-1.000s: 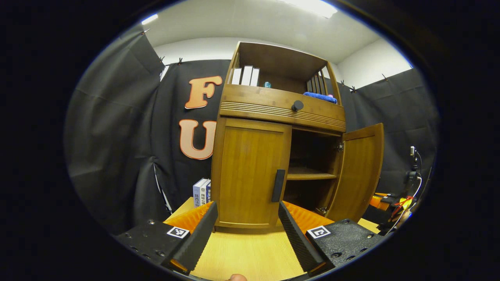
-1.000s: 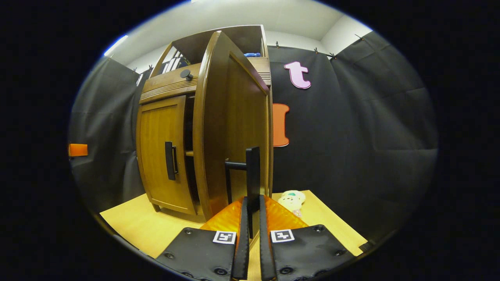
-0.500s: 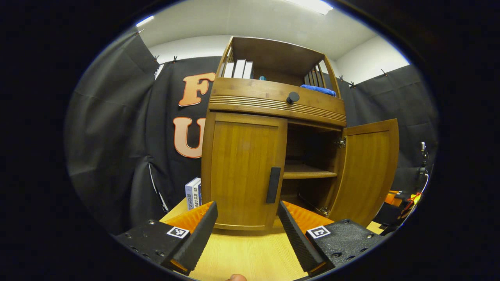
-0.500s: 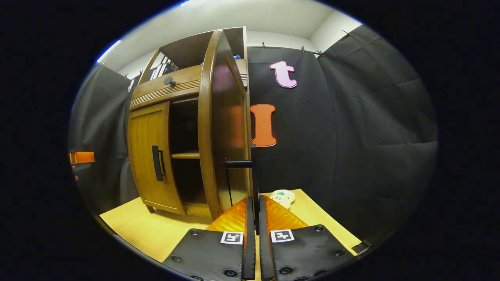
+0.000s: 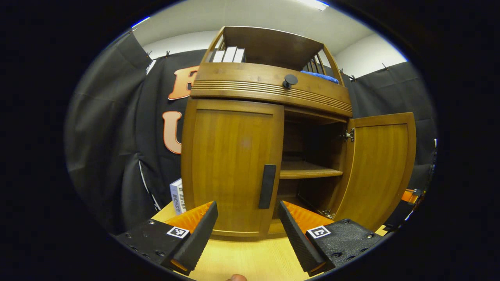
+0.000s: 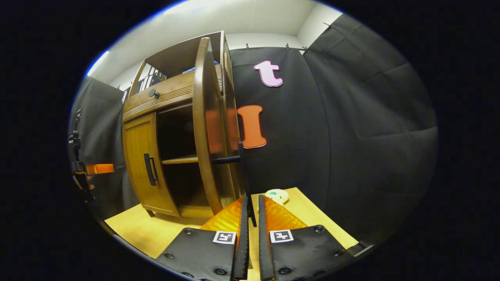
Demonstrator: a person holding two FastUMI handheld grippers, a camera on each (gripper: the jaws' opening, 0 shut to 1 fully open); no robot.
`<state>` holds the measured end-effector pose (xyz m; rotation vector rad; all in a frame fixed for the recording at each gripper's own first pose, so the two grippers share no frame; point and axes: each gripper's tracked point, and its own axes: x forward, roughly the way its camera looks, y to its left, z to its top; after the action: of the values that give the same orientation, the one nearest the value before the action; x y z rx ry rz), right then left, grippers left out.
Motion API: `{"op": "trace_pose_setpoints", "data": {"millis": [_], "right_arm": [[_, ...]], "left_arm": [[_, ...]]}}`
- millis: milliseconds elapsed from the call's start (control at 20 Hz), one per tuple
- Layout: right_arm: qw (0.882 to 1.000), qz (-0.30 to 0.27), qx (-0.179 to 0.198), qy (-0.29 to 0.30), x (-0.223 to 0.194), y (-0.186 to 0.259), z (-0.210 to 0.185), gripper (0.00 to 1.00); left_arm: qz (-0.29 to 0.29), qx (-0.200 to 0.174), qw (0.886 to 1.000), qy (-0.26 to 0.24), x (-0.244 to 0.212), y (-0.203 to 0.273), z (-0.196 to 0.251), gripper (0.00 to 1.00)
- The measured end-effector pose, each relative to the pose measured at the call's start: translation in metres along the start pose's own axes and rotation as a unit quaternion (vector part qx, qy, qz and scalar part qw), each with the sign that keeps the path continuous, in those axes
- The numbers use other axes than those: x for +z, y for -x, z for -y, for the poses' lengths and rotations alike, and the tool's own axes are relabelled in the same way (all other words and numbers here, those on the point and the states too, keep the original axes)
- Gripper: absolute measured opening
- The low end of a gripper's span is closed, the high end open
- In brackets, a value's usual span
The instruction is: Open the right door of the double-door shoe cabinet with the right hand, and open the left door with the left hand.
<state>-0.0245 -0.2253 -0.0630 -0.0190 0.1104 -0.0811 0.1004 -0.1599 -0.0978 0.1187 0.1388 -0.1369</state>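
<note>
While ajar, glossy wooden right door [image 5: 381, 169]

The left gripper [image 5: 245, 230] has two black bodies with a grainy matte surface, fastened with round screws. Each body carries a small square black-and-white fiducial marker on white backing. The fingers [image 5: 195, 240] are wedge-shaped, with black ribbed inner pads and orange ridged outer faces; an orange edge shows at the near end of each pad. The right gripper [image 6: 250, 218] is built the same way: black screw-fastened bodies, one square marker each, thin black pads [image 6: 243, 234], and orange ribbed backing behind them
</note>
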Motion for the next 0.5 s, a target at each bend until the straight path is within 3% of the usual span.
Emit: {"op": "trace_pose_setpoints", "data": {"millis": [50,100,150,250,400,450,500], "right_arm": [[1.0,-0.005,0.001,-0.004,-0.002,0.001,-0.001,0.12],[1.0,-0.009,0.002,-0.004,-0.004,0.002,-0.002,0.26],[1.0,-0.012,0.003,0.0,-0.004,0.003,-0.002,0.12],[1.0,-0.012,-0.001,0.01,-0.003,0.01,-0.003,0.26],[0.999,0.006,-0.017,0.028,0.013,0.022,0.001,0.26],[0.999,0.012,-0.024,0.033,0.019,0.025,0.004,0.12],[0.999,0.017,-0.035,0.038,0.024,0.03,0.007,0.12]], "left_arm": [[-0.002,-0.001,1.0,-0.004,-0.002,-0.011,0.004,0.92],[-0.004,0.0,1.0,-0.008,-0.006,-0.021,0.005,0.92],[-0.005,0.001,1.0,-0.009,-0.008,-0.031,0.007,0.92],[-0.009,-0.001,1.0,-0.004,-0.015,-0.049,0.013,0.92],[-0.011,0.0,1.0,-0.004,-0.02,-0.075,0.015,0.95],[-0.008,0.002,1.0,-0.008,-0.021,-0.083,0.013,0.92],[-0.007,0.002,1.0,-0.01,-0.023,-0.091,0.016,0.92]]}}
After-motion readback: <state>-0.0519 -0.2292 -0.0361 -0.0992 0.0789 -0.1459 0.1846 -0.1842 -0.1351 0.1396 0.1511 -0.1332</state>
